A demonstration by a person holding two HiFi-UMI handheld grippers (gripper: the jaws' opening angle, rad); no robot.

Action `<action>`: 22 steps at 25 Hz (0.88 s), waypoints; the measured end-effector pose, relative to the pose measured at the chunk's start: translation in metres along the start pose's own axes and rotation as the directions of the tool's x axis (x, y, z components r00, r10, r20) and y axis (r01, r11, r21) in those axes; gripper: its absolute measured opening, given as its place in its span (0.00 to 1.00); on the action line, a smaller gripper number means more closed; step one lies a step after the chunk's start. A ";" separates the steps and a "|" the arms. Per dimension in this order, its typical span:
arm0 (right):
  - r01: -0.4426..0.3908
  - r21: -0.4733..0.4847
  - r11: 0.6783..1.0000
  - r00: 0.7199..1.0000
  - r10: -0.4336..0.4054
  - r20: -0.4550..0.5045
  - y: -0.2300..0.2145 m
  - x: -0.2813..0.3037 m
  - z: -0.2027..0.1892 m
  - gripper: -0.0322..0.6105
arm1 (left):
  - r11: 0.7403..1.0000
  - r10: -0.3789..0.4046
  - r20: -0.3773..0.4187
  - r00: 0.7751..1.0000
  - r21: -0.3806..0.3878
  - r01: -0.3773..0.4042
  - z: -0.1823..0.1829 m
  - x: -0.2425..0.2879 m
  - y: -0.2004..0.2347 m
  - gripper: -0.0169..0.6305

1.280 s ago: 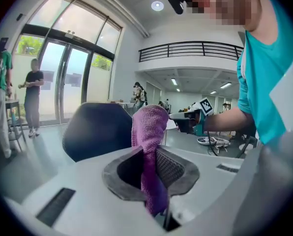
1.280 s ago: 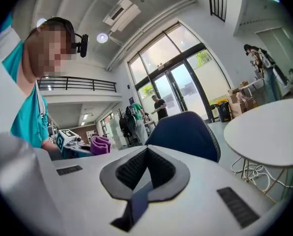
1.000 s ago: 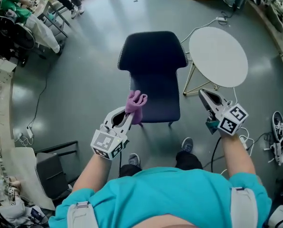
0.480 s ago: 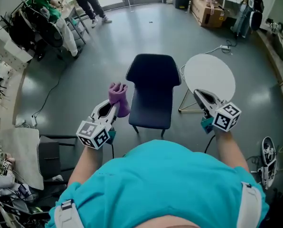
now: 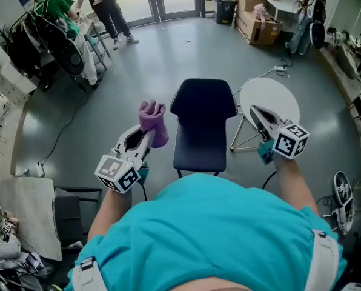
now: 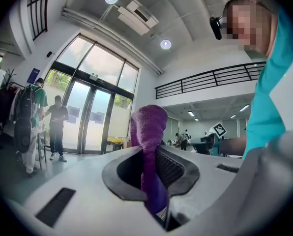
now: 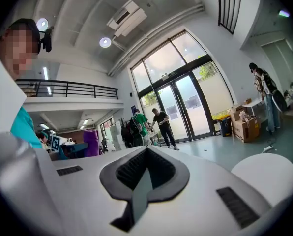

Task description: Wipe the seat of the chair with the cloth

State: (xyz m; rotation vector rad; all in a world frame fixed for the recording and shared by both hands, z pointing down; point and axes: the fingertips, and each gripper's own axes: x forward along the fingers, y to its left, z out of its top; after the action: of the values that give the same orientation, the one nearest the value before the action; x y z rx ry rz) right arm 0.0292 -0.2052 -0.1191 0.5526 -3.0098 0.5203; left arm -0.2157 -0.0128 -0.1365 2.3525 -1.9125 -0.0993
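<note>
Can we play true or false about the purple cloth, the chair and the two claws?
1. The left claw is pinching the purple cloth. True.
2. The cloth is lying on the seat of the chair. False: the claw holds it up, to the left of the chair in the head view.
3. The right claw holds a sponge. False: it is shut with nothing in it.
4. A round white table stands next to the chair. True.
</note>
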 end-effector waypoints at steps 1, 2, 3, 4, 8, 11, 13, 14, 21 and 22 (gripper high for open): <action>0.000 -0.010 1.000 1.000 -0.001 -0.007 0.006 0.002 -0.001 0.04 | 1.000 0.001 0.006 1.000 -0.002 -0.001 0.001 -0.005 0.003 0.10; -0.003 -0.019 1.000 1.000 0.003 -0.015 0.010 0.004 0.000 0.04 | 1.000 0.006 0.015 1.000 -0.007 -0.005 0.002 -0.009 0.005 0.10; -0.008 -0.025 1.000 1.000 0.007 -0.021 0.013 0.006 0.002 0.04 | 1.000 0.014 0.026 1.000 -0.013 -0.014 0.003 -0.011 0.007 0.10; -0.012 -0.030 0.999 1.000 0.012 -0.027 0.015 0.006 0.003 0.04 | 1.000 0.025 0.035 0.999 -0.019 -0.024 0.003 -0.013 0.008 0.10; -0.020 -0.052 0.998 0.999 0.018 -0.041 0.016 0.002 0.011 0.04 | 0.997 0.039 0.045 0.998 -0.063 -0.037 0.002 -0.014 0.007 0.10; -0.024 -0.061 0.998 0.999 0.022 -0.043 0.016 -0.001 0.015 0.04 | 0.997 0.033 0.054 0.998 -0.068 -0.029 0.005 -0.014 0.005 0.10; -0.029 -0.055 0.998 0.999 0.026 -0.042 0.017 -0.001 0.013 0.04 | 0.997 0.036 0.061 0.998 -0.071 -0.031 0.004 -0.016 0.003 0.10; -0.030 -0.054 0.998 0.999 0.028 -0.042 0.017 -0.001 0.012 0.04 | 0.997 0.037 0.060 0.998 -0.070 -0.033 0.003 -0.017 0.003 0.10; -0.052 -0.054 0.997 0.998 0.050 -0.043 0.022 0.001 0.006 0.04 | 0.996 0.052 0.052 0.997 -0.071 -0.048 0.001 -0.024 0.003 0.10; -0.053 -0.055 0.997 0.998 0.050 -0.045 0.022 0.000 0.006 0.04 | 0.996 0.055 0.053 0.997 -0.073 -0.051 0.002 -0.025 0.003 0.10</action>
State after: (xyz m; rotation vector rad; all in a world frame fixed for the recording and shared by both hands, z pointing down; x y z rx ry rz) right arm 0.0213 -0.1885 -0.1320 0.4555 -2.9935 0.4436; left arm -0.2238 0.0109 -0.1385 2.2740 -1.9604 -0.2271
